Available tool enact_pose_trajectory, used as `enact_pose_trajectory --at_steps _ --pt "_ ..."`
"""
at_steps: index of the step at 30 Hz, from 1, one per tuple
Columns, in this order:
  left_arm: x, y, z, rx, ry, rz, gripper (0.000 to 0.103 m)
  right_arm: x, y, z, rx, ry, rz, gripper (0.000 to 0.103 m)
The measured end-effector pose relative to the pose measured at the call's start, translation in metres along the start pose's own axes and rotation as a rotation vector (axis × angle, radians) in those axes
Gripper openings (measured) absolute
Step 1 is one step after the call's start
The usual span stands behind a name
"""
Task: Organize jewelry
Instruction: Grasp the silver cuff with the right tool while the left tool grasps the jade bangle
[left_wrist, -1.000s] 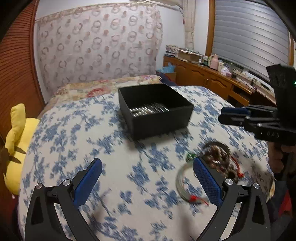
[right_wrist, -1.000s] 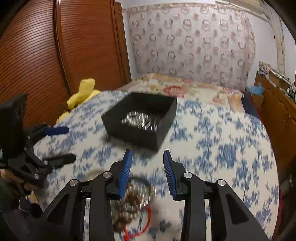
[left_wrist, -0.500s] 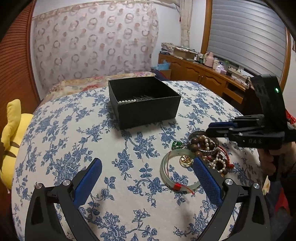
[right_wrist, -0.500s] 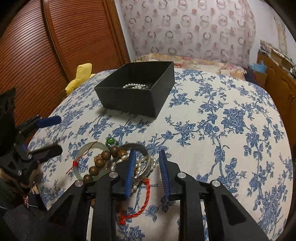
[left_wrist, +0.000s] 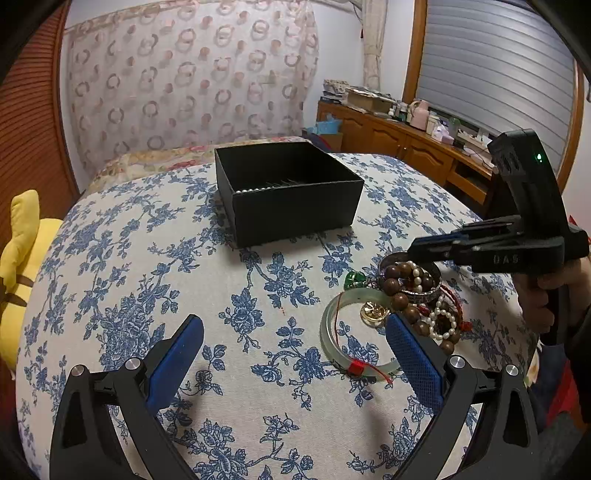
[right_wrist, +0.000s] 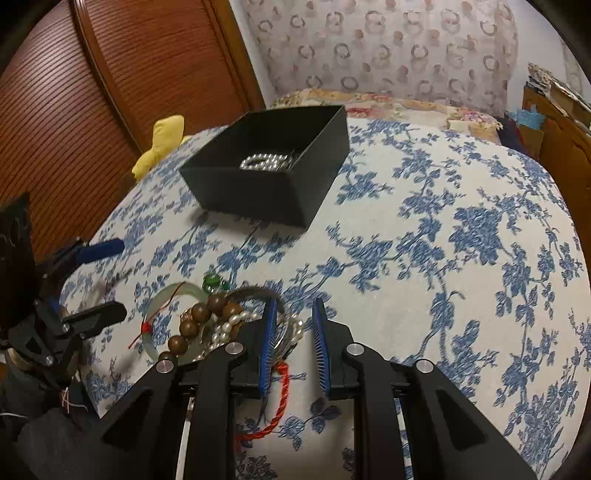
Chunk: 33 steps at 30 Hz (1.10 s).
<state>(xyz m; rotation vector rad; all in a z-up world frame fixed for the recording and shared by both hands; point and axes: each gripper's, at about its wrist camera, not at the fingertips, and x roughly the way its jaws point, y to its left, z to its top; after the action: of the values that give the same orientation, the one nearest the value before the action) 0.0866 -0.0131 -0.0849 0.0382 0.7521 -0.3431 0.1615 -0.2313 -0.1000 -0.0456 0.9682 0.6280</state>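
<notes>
So the jewelry pile (left_wrist: 413, 299) sits on the flowered tabletop (left_wrist: 229, 288), on the near side of the black box (left_wrist: 288, 192), which already has a strand of pearls (right_wrist: 264, 161) in it. The pile's a tangle: a pale green bangle (left_wrist: 334, 332), big wooden beads (right_wrist: 199, 321), a pearl string (right_wrist: 236, 325), a metal bangle (left_wrist: 417, 291) and a red cord (right_wrist: 282, 391).

The right tool (right_wrist: 293, 314) is down at the pile's edge with its jaws closing, and the metal bangle's rim looks to sit between them, though I can't tell if the pads press it yet. The left tool (left_wrist: 295, 354) hangs spread wide, holding nothing.

My guess: the bangles are stiff, smooth and slippery, so pinch across the rim. The green one could chip if dropped. The bead strands are light and floppy and will probably drag along, snagged.
</notes>
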Motion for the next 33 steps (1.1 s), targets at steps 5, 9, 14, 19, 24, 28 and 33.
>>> enact_pose_trajectory --at_steps 5,9,14,19,24,28,33 --pt "0.002 0.0 0.0 -0.001 0.005 0.001 0.095 -0.003 0.008 -0.002 -0.039 0.001 -0.026 0.006" --pt "0.003 0.0 0.0 0.001 0.01 0.001 0.095 -0.012 0.018 -0.001 -0.106 -0.022 -0.097 0.006" --pt "0.005 -0.002 0.0 0.007 0.014 0.005 0.095 -0.024 0.021 0.005 -0.158 -0.056 -0.181 0.006" --pt "0.006 -0.002 0.0 0.006 0.017 0.005 0.095 -0.038 0.025 0.009 -0.193 -0.1 -0.238 0.006" --pt "0.006 -0.002 0.0 0.006 0.02 0.005 0.095 -0.045 0.031 0.012 -0.235 -0.107 -0.271 0.006" --pt "0.007 -0.002 0.0 0.009 0.021 0.005 0.095 -0.049 0.032 0.011 -0.251 -0.115 -0.309 0.006" --pt "0.009 -0.003 0.0 0.016 0.024 0.006 0.095 -0.043 0.028 0.004 -0.282 -0.075 -0.396 0.006"
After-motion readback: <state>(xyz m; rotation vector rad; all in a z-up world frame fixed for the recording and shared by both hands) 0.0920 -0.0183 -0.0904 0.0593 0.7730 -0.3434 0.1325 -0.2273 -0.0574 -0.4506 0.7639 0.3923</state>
